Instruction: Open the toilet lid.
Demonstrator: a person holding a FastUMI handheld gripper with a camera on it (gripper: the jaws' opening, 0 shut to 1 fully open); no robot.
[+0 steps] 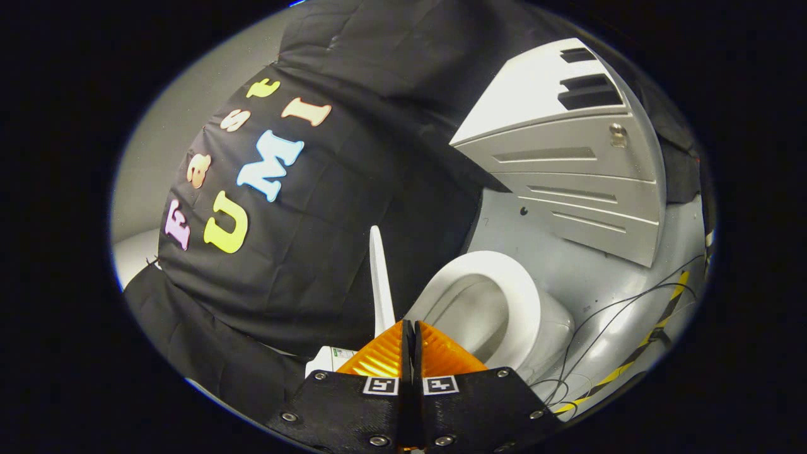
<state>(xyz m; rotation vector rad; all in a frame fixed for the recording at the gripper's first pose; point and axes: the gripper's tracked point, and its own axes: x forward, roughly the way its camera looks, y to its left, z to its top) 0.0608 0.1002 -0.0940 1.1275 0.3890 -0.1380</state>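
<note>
The white toilet [553,329] lies just beyond my fingers, with its seat ring [526,287] and open bowl [479,315] in sight. The toilet lid [378,277] stands raised off the seat and appears edge-on as a thin white blade. Its lower end disappears behind my left orange finger [378,359]. My gripper [410,325] is shut, its two orange fingers pressed together with nothing between them. The lid rises right beside the left finger's tip, not between the fingers; I cannot tell whether they touch.
A grey slatted panel [567,164] stands beyond the toilet. Thin black cables [621,312] and a yellow-black tape strip [637,353] run over the grey floor [567,265] beside the toilet. The booth's black cloth wall [353,208] hangs behind the raised lid.
</note>
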